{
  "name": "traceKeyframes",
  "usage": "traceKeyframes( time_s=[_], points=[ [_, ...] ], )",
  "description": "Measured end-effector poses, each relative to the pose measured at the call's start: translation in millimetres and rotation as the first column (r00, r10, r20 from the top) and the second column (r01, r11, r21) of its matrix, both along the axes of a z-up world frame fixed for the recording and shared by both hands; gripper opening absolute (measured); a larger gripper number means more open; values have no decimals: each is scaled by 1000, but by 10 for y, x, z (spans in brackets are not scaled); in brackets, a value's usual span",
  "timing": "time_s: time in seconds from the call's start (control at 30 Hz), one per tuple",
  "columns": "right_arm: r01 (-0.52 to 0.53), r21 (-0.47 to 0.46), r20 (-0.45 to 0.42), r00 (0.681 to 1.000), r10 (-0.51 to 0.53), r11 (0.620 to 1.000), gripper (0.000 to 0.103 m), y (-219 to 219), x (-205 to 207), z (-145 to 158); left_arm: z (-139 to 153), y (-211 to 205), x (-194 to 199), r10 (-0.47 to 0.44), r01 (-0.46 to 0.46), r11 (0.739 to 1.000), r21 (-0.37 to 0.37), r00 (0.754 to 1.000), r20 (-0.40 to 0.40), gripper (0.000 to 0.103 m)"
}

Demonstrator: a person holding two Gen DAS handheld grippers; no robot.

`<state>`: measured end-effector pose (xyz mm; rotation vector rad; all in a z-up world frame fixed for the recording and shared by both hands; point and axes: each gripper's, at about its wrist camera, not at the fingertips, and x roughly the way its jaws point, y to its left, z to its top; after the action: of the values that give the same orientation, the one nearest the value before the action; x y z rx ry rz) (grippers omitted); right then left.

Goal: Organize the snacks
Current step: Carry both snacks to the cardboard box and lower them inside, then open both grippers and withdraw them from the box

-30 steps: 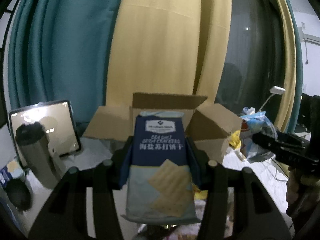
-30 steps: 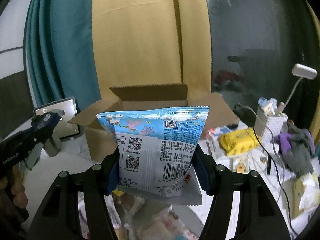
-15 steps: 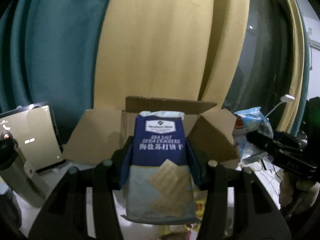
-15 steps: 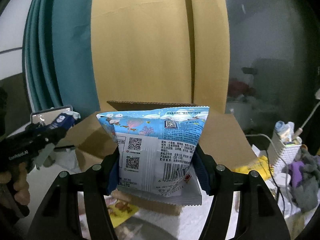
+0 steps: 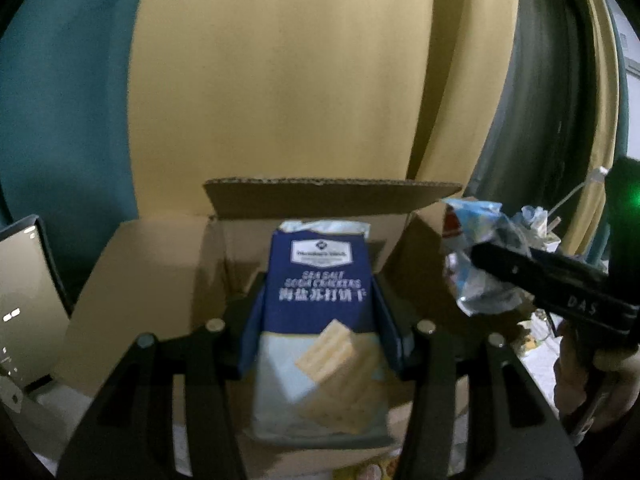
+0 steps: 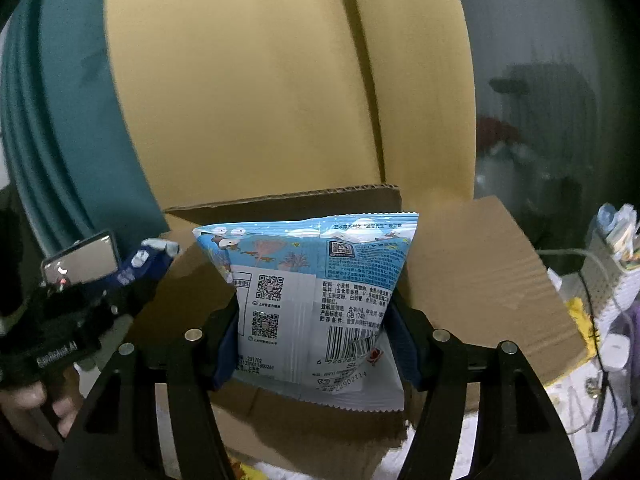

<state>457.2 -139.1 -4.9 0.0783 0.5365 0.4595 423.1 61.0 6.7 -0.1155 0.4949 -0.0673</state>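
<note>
My left gripper (image 5: 318,320) is shut on a blue and white sea salt soda cracker pack (image 5: 320,320), held upright just in front of the open cardboard box (image 5: 332,200). My right gripper (image 6: 312,332) is shut on a light blue and white snack bag (image 6: 316,300), held in front of the same box (image 6: 480,280). The right gripper and its bag (image 5: 480,256) show at the right of the left wrist view. The left gripper with its cracker pack (image 6: 136,264) shows at the left of the right wrist view.
The box flaps stand open to the left (image 5: 132,288) and right (image 6: 492,292). A yellow curtain (image 5: 288,80) and teal curtain (image 6: 60,120) hang behind. A tablet (image 5: 24,304) leans at the left. Clutter with cables and a white basket (image 6: 616,280) lies at the right.
Both grippers have moved forward toward the box with their packs still held. The box now fills more of both views, and the table items have slid out of sight.
</note>
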Motion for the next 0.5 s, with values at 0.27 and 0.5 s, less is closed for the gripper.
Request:
traceKeyframes(
  time_s=[0.27,0.5],
  points=[
    [49,-13,-51,998,-49,999,70,52,278,-71,24,2,142,25,-25,999,-23,1000,-3,87],
    [55,0,-53,997,-55,999,79,16,212,-34,130,19,-33,32,-32,999,-21,999,10,87]
  ],
)
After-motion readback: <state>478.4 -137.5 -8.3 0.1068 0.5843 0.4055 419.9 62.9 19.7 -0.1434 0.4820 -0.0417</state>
